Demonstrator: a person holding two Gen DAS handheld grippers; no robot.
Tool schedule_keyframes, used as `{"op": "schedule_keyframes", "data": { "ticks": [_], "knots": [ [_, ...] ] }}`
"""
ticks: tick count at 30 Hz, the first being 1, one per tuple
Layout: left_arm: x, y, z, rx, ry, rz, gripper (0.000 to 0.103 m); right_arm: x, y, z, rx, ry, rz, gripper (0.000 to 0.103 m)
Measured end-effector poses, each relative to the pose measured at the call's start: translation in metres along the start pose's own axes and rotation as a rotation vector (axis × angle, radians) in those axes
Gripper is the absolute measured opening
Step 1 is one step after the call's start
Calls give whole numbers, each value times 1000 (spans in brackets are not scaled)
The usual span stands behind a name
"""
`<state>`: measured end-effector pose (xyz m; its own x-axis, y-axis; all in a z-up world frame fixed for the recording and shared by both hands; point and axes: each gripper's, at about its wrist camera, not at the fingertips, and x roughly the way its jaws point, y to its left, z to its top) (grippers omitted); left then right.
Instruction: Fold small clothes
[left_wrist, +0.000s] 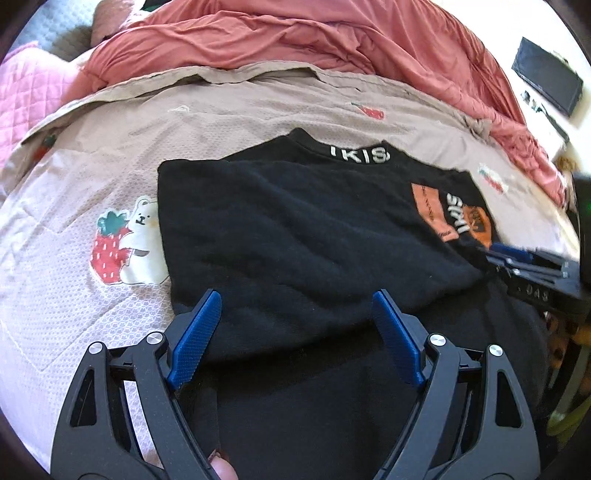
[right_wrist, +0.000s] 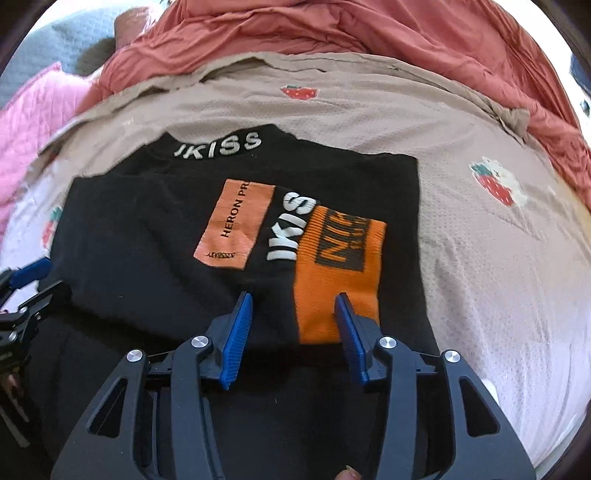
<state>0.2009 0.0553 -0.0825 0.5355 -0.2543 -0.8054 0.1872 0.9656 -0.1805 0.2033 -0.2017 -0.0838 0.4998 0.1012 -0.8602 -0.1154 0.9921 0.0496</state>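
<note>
Your right gripper (right_wrist: 293, 317) is hovering with its jaws partly apart over the near edge of the black sweater (right_wrist: 155, 258), holding nothing; the blue pads are straddling the lower end of the orange knit panel (right_wrist: 332, 280) without pressing on it. Your left gripper (left_wrist: 295, 314) is standing wide open above the folded left side of the same sweater, also empty, with bare black cloth showing between its fingers.

You are looking at a sweater lying on the beige strawberry-print bed cover (right_wrist: 498, 258), collar toward the top of the frame and hem toward you, so its long axis is running from the bottom of the frame upward, straight ahead of both grippers. A sleeve or side looks already turned in across the chest, and dark cloth is spreading below the pads toward the bottom of each frame. If the next fold is hem to collar, both grippers are sitting just above the near edge, the right one nearer the orange panel, the left one nearer the plain side.

Writing that you can read: "IKISS" in white on the collar (right_wrist: 218, 146), "IKISS" again running vertically beside the orange panel, and "HERON PR" on the pale orange label (right_wrist: 236, 221), its end hidden. Black lettering on the orange panel is too folded to read.
</note>
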Motion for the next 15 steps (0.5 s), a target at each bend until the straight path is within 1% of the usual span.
{"op": "schedule_keyframes", "data": {
  "ticks": [1,2,3,4,9,12,14,15],
  "knots": [
    [-3,2,2,-18,-2,-20,76,-5,-5,-2,6,-6,-1,46],
    [-5,3,3,-28,-2,-34,76,-9,-8,-4,11,-9,-4,49],
    [-7,4,4,-40,-3,-43,76,-12,-11,-6,18,-12,-9,56],
    [-8,5,4,-42,-4,-45,76,-16,-16,-8,29,-13,-14,58],
    [-11,4,4,-32,1,-25,76,-25,-29,-17,63,-13,-24,62],
    [-15,4,6,-32,-10,-22,77,-30,-31,-17,66,-17,-29,62],
    [-18,3,6,-28,-19,-21,79,-34,-30,-16,68,-25,-25,62],
    [-20,2,7,-24,-25,-24,80,-36,-30,-15,70,-29,-21,68]
  ]
}}
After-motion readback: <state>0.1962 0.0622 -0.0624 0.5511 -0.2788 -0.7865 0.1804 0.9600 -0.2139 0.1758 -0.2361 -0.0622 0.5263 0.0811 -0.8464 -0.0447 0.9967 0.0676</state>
